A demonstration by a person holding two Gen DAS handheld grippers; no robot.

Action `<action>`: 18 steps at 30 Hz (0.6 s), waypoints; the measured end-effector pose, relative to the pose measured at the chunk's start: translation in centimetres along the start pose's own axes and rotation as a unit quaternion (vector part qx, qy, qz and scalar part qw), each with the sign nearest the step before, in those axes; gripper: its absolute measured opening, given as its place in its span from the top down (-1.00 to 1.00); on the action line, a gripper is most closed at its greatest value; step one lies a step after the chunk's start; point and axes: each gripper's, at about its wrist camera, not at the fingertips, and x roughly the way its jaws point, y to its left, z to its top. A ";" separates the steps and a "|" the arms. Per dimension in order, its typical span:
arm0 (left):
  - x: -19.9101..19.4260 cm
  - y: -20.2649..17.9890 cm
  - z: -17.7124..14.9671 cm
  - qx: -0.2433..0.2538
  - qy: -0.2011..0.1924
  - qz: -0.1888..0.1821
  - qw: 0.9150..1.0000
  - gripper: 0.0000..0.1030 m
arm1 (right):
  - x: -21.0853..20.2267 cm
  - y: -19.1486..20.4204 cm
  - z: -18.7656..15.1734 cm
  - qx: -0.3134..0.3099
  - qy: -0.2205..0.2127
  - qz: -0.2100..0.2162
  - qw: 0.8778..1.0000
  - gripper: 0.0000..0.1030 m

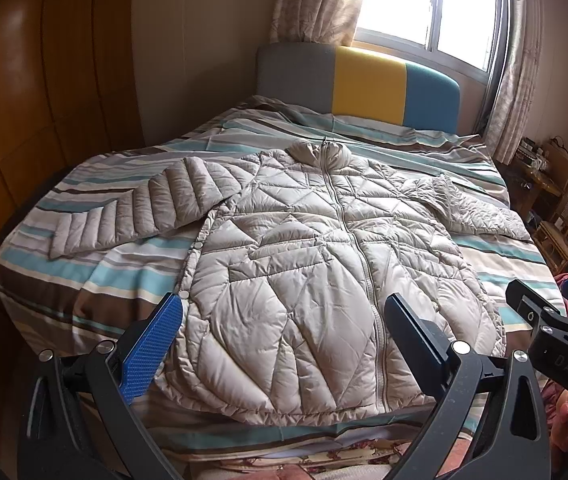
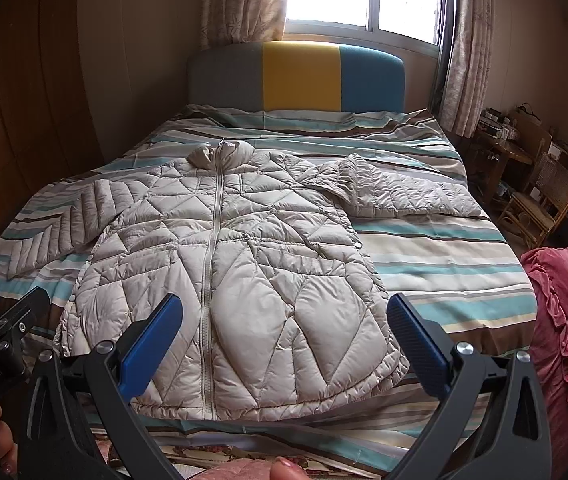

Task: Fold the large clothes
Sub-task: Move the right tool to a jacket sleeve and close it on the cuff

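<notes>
A beige quilted puffer jacket lies flat and zipped on the striped bed, collar toward the headboard and both sleeves spread out; it also shows in the right wrist view. My left gripper is open and empty, hovering above the jacket's hem at the foot of the bed. My right gripper is open and empty, also above the hem, to the right of the left one. The right gripper's body shows at the right edge of the left wrist view.
The bed has a striped cover and a grey, yellow and blue headboard. A wooden wardrobe stands left. A pink quilt lies right. Wicker chairs and a cluttered table stand beyond.
</notes>
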 end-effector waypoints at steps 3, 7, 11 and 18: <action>0.3 0.0 0.0 0.000 0.004 -0.001 1.000 -0.94 | 0.2 0.0 0.0 -0.004 -0.001 -0.003 1.000 -0.97; 1.1 0.1 0.2 -0.001 0.016 0.005 1.000 -0.94 | 1.3 -0.4 0.2 -0.001 0.007 -0.008 1.000 -0.97; 2.7 0.5 0.5 -0.010 0.032 -0.017 0.999 -0.94 | 3.1 -1.4 0.4 0.008 0.016 -0.017 1.000 -0.97; 6.1 2.7 1.3 -0.063 0.008 -0.021 0.998 -0.94 | 8.3 -4.9 0.7 0.018 0.007 -0.056 0.998 -0.97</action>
